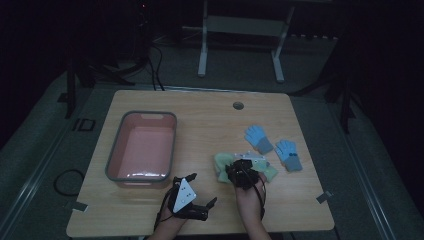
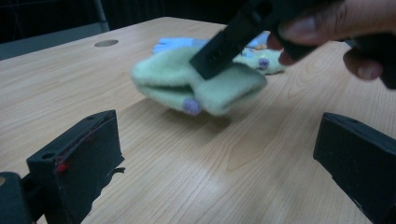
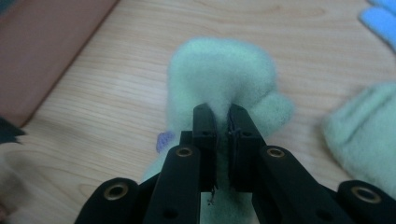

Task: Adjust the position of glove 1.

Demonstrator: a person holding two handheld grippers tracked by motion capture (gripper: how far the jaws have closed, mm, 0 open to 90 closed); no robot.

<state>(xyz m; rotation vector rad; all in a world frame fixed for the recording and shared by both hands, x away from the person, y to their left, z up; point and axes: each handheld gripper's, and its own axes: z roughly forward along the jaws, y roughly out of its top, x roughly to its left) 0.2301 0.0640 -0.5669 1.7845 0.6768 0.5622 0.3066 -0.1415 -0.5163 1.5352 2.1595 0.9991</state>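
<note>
A light green mitten (image 1: 220,162) lies near the middle of the wooden table (image 1: 200,115). My right gripper (image 1: 244,172) is shut on it. In the right gripper view the jaws (image 3: 222,109) pinch the fleece of this mitten (image 3: 219,74), with its thumb sticking out to the right. A second green mitten (image 3: 364,135) lies just beside it. My left gripper (image 1: 203,188) stands open near the front edge, left of the mittens, holding nothing. The left gripper view looks between its wide-open jaws (image 2: 219,130) at the held mitten (image 2: 187,81), which seems slightly raised off the wood.
A pink basin with a grey rim (image 1: 114,150) stands at the left of the table and looks empty. Two blue gloves (image 1: 258,138) (image 1: 289,155) lie to the right. A round hole (image 1: 238,105) sits near the far edge. A white stand (image 1: 202,50) is beyond the table.
</note>
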